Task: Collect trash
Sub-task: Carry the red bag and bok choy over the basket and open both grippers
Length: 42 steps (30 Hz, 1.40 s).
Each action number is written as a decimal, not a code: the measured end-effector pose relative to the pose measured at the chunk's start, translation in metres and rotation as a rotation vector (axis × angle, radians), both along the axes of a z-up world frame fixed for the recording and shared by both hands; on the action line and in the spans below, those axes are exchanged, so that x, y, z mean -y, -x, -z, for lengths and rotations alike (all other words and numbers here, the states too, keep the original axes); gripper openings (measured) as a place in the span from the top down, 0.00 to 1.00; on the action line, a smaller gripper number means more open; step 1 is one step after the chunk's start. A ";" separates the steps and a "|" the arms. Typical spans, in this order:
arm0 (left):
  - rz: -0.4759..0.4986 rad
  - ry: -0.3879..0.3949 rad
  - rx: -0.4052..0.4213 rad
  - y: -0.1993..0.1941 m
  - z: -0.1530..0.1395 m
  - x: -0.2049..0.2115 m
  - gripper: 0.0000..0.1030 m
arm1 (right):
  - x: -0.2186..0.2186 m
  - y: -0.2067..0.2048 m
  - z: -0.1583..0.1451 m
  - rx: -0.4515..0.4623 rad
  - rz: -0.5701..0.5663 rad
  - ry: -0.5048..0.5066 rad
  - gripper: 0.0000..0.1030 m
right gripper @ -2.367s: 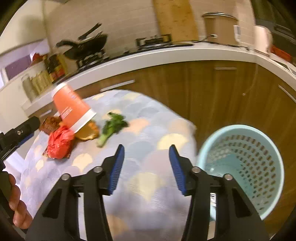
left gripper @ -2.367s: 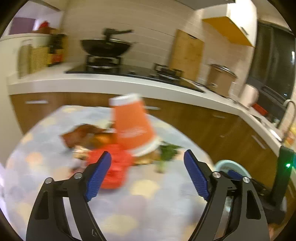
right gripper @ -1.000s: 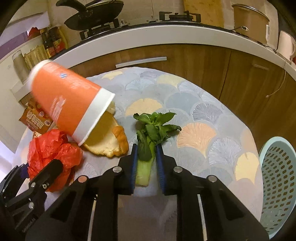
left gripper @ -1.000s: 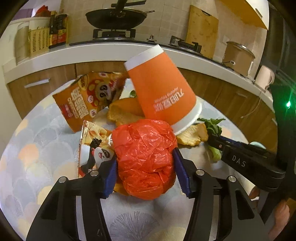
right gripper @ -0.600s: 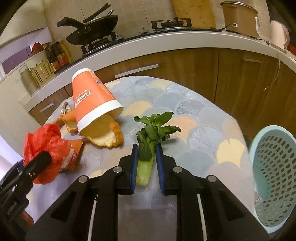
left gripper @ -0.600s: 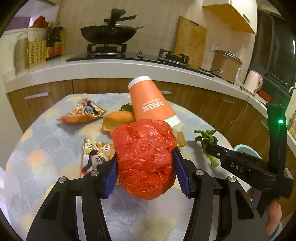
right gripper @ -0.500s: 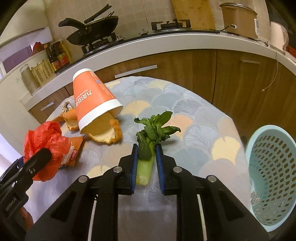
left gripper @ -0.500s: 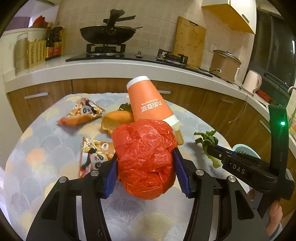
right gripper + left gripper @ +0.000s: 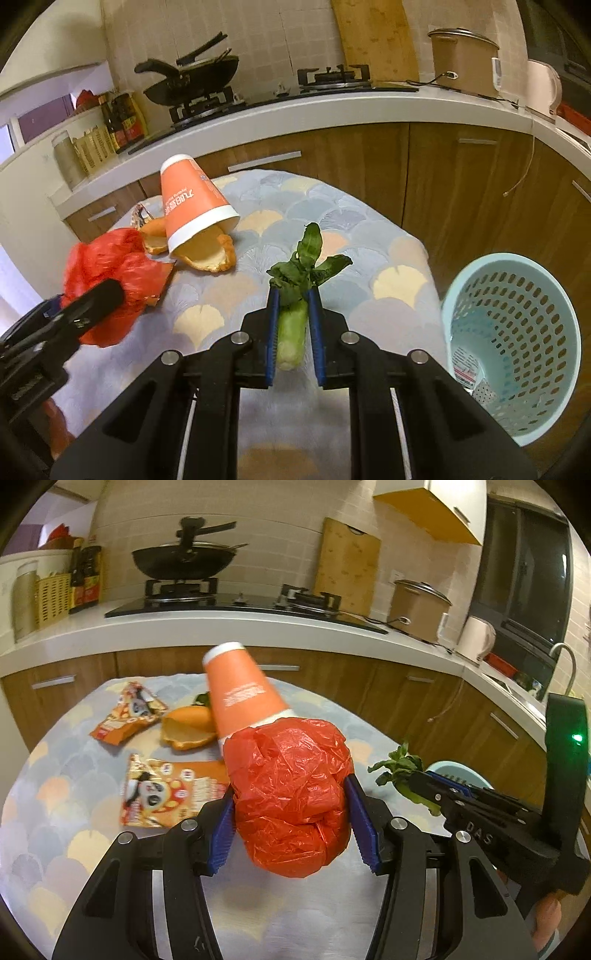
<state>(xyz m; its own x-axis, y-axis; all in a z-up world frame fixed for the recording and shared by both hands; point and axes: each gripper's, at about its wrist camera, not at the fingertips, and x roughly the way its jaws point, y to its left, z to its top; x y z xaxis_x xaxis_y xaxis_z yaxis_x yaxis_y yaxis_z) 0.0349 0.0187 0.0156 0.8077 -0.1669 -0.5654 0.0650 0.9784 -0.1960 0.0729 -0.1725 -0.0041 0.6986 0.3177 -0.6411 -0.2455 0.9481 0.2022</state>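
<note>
Surroundings: round table with pastel fan-pattern cloth (image 9: 369, 236) in front of wooden kitchen cabinets; white counter behind carries a black wok on a gas hob (image 9: 183, 556), a wooden cutting board (image 9: 349, 568), a brown rice cooker (image 9: 419, 607) and a white kettle (image 9: 478, 638).
Bin: pale blue perforated plastic waste basket (image 9: 517, 332) stands beside the table at right, some paper scrap inside at the bottom.
On table: orange paper cup with white rim (image 9: 192, 206) tipped on its side, mouth over a piece of orange peel (image 9: 210, 258); two orange snack wrappers with a panda cartoon (image 9: 166, 794), one flat near the left gripper, one farther back by the cabinets.
In the way: nothing lies between the right gripper and the basket.
Left gripper (image 9: 291, 834): blue pads clamped on a crumpled red plastic bag (image 9: 291, 794), held above the cloth.
Right gripper (image 9: 293, 328): jaws squeezed tight on the pale stem of a green leafy vegetable stalk (image 9: 295, 295), leaves pointing forward, lifted off the table.
Bag look: glossy, wrinkled, ball-shaped, bulging past both pads.
Stalk look: light green base, dark wilted leaves.
Writing: white print on the cup, too blurred to read; "DAS" on the right gripper's body in the left view; wrapper text illegible.
</note>
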 end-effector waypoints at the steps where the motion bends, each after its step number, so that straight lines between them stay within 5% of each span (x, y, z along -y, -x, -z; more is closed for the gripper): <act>1: 0.011 0.000 0.002 0.000 -0.002 0.006 0.49 | 0.006 0.004 -0.003 0.010 0.009 0.000 0.87; 11: 0.161 0.013 0.002 -0.019 -0.008 0.088 0.49 | 0.097 0.035 -0.028 0.080 0.145 -0.011 0.87; 26: 0.405 0.007 -0.128 -0.070 0.030 0.219 0.49 | 0.212 0.028 0.015 -0.038 0.340 -0.013 0.87; 32: 0.452 0.012 -0.188 -0.085 0.050 0.237 0.45 | 0.226 0.018 0.035 -0.098 0.361 -0.023 0.87; 35: 0.457 0.023 -0.205 -0.090 0.056 0.236 0.34 | 0.228 0.010 0.043 -0.136 0.358 -0.027 0.86; 42: 0.431 0.045 -0.190 -0.089 0.052 0.218 0.34 | 0.229 0.007 0.045 -0.144 0.362 -0.040 0.78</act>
